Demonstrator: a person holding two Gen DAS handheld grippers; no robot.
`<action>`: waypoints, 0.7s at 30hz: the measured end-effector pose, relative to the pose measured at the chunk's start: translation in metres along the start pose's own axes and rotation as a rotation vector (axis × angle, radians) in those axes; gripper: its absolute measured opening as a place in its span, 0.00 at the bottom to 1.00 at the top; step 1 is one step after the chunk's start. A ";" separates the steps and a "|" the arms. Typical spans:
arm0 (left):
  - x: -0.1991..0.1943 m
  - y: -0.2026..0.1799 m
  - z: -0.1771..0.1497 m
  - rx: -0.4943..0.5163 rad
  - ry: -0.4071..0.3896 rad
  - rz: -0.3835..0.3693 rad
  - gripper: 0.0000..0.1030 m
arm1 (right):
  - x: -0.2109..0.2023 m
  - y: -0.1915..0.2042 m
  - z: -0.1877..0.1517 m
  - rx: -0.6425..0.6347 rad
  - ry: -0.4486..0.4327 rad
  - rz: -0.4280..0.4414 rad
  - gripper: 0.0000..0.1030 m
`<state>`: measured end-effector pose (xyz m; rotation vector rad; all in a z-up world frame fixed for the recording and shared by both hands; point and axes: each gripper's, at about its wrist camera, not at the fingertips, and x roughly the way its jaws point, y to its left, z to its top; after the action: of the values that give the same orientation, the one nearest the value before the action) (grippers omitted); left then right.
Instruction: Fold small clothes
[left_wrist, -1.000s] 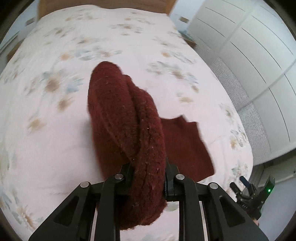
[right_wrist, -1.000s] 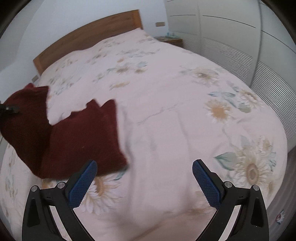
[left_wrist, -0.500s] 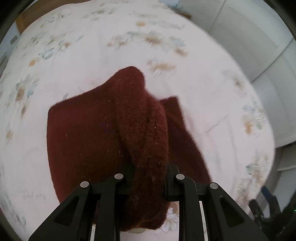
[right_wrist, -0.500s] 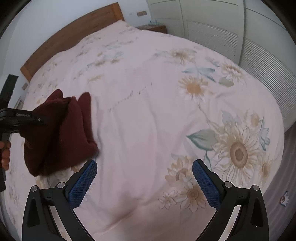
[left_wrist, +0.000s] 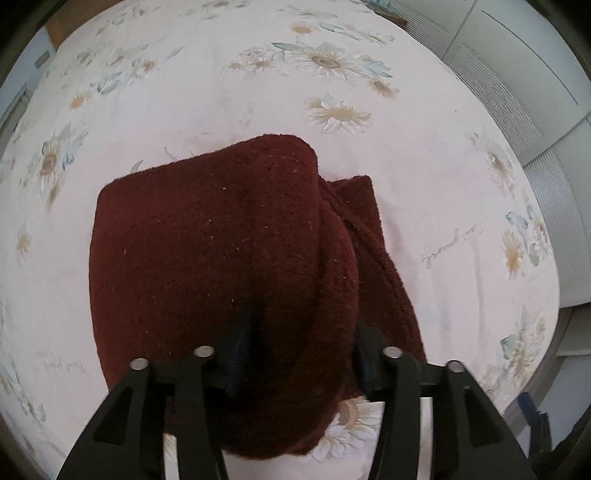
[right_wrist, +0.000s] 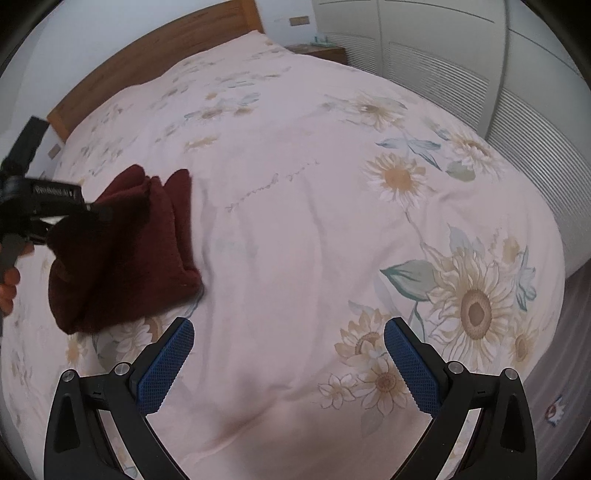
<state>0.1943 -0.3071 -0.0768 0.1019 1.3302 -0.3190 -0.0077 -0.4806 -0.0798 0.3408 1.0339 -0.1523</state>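
A dark red knitted garment (left_wrist: 221, 251) lies folded on the floral bed cover (left_wrist: 443, 206). My left gripper (left_wrist: 299, 343) sits at its near edge with the jaws parted, and a thick fold of the cloth bulges between the fingers; whether it still grips is unclear. The garment also shows in the right wrist view (right_wrist: 125, 251), at the left, with the left gripper (right_wrist: 88, 214) over it. My right gripper (right_wrist: 288, 354) is open and empty, hovering over bare bed cover to the right of the garment.
The bed cover (right_wrist: 314, 184) fills both views. A wooden headboard (right_wrist: 155, 55) is at the far end. White louvred wardrobe doors (right_wrist: 498, 74) run along the right side, with a small nightstand (right_wrist: 317, 50) beside the bed.
My left gripper has laid the hanging red garment down over its lower half, and its jaws have parted. My right gripper has drifted right, away from the garment.
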 end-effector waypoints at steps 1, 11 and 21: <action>-0.004 0.001 0.001 -0.004 0.000 -0.013 0.53 | -0.002 0.004 0.002 -0.010 -0.001 0.001 1.00; -0.066 0.046 0.004 -0.029 -0.057 -0.081 0.99 | -0.016 0.076 0.054 -0.187 -0.026 0.055 1.00; -0.083 0.141 -0.055 -0.067 -0.118 0.059 0.99 | 0.036 0.205 0.139 -0.356 0.153 0.171 0.95</action>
<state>0.1666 -0.1448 -0.0251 0.0655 1.2170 -0.2269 0.1814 -0.3354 -0.0046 0.1160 1.1543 0.2135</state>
